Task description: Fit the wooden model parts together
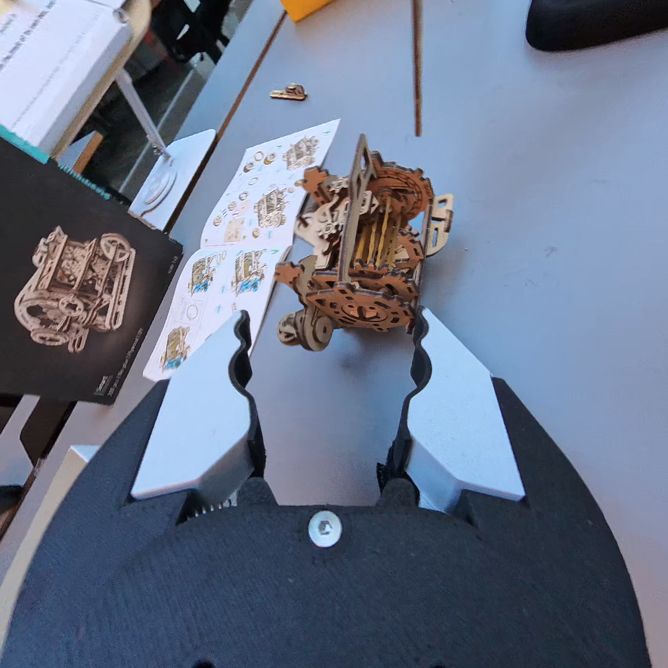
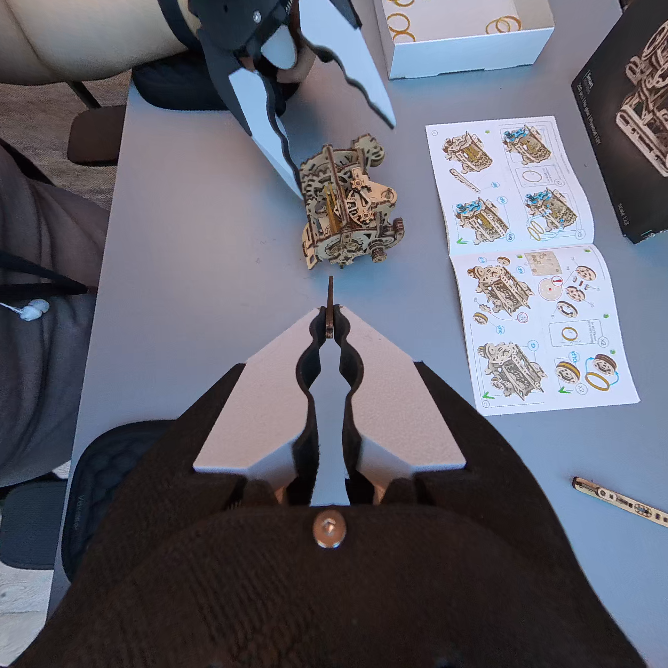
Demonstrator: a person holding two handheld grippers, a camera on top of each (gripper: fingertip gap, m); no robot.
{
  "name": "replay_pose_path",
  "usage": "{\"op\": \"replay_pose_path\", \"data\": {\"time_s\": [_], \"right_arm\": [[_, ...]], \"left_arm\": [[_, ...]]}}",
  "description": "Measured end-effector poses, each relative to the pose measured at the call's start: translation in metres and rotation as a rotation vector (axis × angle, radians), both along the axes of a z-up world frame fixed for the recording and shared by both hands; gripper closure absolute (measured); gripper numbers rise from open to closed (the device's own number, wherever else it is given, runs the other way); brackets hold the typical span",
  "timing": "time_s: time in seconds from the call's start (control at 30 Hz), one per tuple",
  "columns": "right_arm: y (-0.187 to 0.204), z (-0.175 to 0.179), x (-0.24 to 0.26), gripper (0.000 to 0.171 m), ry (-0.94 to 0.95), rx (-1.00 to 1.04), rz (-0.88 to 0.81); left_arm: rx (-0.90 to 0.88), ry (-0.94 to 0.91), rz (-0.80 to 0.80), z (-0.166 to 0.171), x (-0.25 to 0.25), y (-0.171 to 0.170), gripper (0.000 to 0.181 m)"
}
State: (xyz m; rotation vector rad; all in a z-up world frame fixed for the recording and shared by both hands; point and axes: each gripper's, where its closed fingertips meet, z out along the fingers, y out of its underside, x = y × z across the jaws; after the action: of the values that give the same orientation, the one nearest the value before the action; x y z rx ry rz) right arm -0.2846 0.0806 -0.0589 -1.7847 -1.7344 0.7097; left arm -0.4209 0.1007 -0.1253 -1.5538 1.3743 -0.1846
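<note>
The partly built wooden model (image 1: 361, 249) stands on the grey table (image 1: 542, 253), just ahead of my left gripper (image 1: 332, 320). That gripper is open and empty, and its right fingertip (image 1: 424, 321) is next to the model's near end. In the right wrist view the model (image 2: 347, 206) lies ahead, with the open left gripper (image 2: 341, 151) above its far side. My right gripper (image 2: 329, 312) is shut on a thin wooden strip (image 2: 329, 296), held edge-on and pointing at the model, a short gap away. A thin brown strip (image 1: 417, 72) reaches in from the top of the left wrist view.
An instruction sheet (image 2: 524, 260) and a black model box (image 2: 632, 126) lie right of the model. A white box with rubber bands (image 2: 462, 47) stands at the back. A loose wooden strip (image 2: 621, 502) and a small wooden part (image 1: 289, 93) lie on the table. A person's legs (image 2: 32, 361) are to the left. One gripper's finger ends stand about 15 cm off the other's.
</note>
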Motion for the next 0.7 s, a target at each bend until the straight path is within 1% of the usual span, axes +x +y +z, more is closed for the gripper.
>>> {"op": "replay_pose_path", "data": {"time_s": [0.07, 0.23, 0.27, 0.33, 0.37, 0.4, 0.43, 0.47, 0.53, 0.57, 0.6, 0.67, 0.7], "right_arm": [[0.000, -0.004, -0.001, 0.169, -0.014, -0.013, 0.001], [0.008, -0.013, 0.005, 0.169, -0.027, -0.011, -0.046], [0.011, -0.017, 0.009, 0.169, -0.040, -0.008, -0.059], [0.018, -0.019, 0.015, 0.169, -0.061, 0.015, -0.082], [0.021, -0.017, 0.016, 0.169, -0.052, 0.020, -0.088], [0.023, -0.014, 0.016, 0.169, -0.037, 0.020, -0.093], [0.025, -0.010, 0.016, 0.169, -0.024, 0.024, -0.099], [0.027, -0.008, 0.016, 0.169, -0.017, 0.031, -0.107], [0.031, -0.006, 0.018, 0.169, -0.025, 0.043, -0.121], [0.033, -0.006, 0.019, 0.169, -0.030, 0.050, -0.128], [0.034, -0.007, 0.020, 0.169, -0.034, 0.053, -0.135], [0.037, -0.008, 0.024, 0.169, -0.046, 0.054, -0.150], [0.039, -0.009, 0.026, 0.169, -0.049, 0.055, -0.160]], "left_arm": [[-0.042, -0.033, 0.033, 0.002, -0.008, -0.001, 0.089], [-0.217, -0.168, 0.020, 0.014, -0.016, -0.032, 0.081], [-0.233, -0.197, 0.033, 0.022, -0.023, -0.035, 0.084], [-0.170, -0.228, 0.114, 0.047, -0.056, -0.024, 0.104], [-0.134, -0.243, 0.144, 0.064, -0.076, -0.014, 0.121], [-0.115, -0.245, 0.181, 0.079, -0.099, 0.000, 0.132], [-0.131, -0.236, 0.216, 0.090, -0.122, 0.016, 0.138], [-0.197, -0.212, 0.250, 0.093, -0.143, 0.033, 0.137], [-0.368, -0.134, 0.312, 0.089, -0.175, 0.067, 0.133], [-0.442, -0.095, 0.300, 0.083, -0.180, 0.077, 0.135], [-0.497, -0.042, 0.262, 0.075, -0.182, 0.083, 0.141], [-0.529, 0.096, 0.177, 0.055, -0.181, 0.087, 0.143], [-0.528, 0.179, 0.143, 0.043, -0.183, 0.088, 0.147]]}}
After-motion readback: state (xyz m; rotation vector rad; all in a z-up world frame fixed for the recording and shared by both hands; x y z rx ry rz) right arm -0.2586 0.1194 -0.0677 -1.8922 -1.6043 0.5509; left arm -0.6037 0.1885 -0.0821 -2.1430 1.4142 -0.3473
